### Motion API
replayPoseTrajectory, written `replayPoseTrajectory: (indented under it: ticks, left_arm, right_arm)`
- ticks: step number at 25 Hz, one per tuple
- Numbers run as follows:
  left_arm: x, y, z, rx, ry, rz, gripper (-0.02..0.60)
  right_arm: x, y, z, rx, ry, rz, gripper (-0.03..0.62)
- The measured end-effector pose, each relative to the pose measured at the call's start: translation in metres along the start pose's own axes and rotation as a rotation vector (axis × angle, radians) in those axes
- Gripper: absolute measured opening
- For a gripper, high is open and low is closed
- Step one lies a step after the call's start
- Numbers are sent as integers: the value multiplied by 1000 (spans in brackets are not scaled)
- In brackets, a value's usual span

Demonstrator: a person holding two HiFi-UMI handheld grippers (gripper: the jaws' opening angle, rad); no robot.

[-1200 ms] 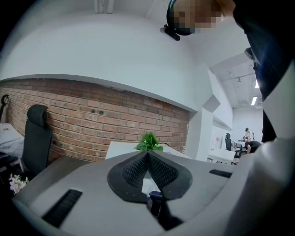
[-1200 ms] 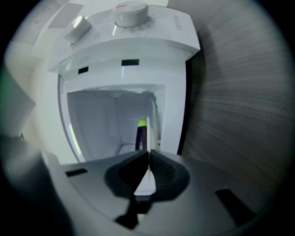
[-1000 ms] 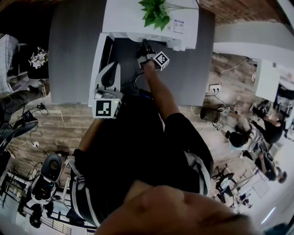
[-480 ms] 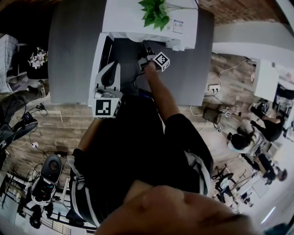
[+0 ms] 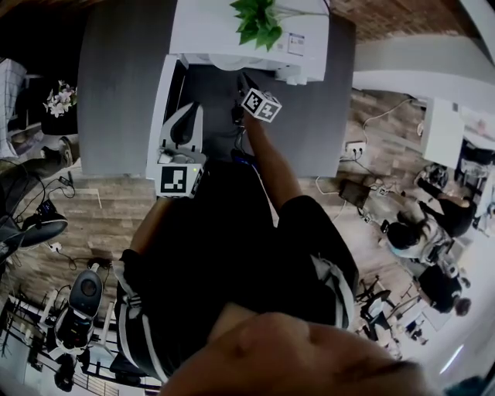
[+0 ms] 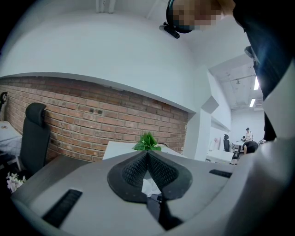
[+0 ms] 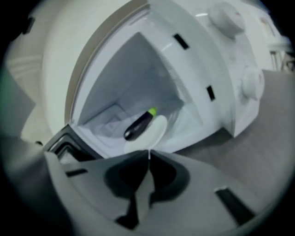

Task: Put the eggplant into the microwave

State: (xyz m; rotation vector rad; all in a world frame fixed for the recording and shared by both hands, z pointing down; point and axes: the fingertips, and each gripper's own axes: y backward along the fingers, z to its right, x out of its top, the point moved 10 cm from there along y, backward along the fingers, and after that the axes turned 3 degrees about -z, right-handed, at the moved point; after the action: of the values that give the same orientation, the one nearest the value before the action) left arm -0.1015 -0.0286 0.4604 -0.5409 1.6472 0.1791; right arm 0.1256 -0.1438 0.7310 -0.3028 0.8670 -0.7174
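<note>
The dark purple eggplant (image 7: 138,125) with a green stem lies on a white plate (image 7: 159,129) inside the white microwave (image 7: 221,69), lit from within. My right gripper (image 7: 149,154) sits just outside the opening; its jaws have just been closing and stand shut with nothing between them. In the head view that gripper (image 5: 241,81) is in front of the microwave (image 5: 232,31). The microwave door (image 5: 164,100) is swung open to the left. Beside the door, my left gripper (image 5: 188,110) hangs shut and empty (image 6: 147,153).
A green plant (image 5: 259,19) stands on top of the microwave and shows past the left jaws (image 6: 147,140). The microwave rests on a grey table (image 5: 116,93). A brick wall (image 6: 92,120) lies behind. People sit at desks to the right (image 5: 421,232).
The right gripper has rolled about its own axis in front of the microwave opening, its marker cube turning and shifting slightly left. The left gripper has stayed by the door.
</note>
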Motion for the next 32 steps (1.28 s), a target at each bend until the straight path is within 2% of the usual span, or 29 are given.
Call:
replayPoseTrajectory:
  ticks: [4, 7, 32]
  left_arm:
    - [-2, 0, 0, 1, 10, 1, 37]
    - [-3, 1, -1, 3, 8, -2, 37]
    - [-5, -2, -7, 9, 23, -17, 37]
  right_arm:
    - [-1, -6, -24, -84, 278, -80, 32]
    - [-2, -11, -39, -123, 378, -112, 32]
    - [14, -40, -35, -167, 332, -123, 32]
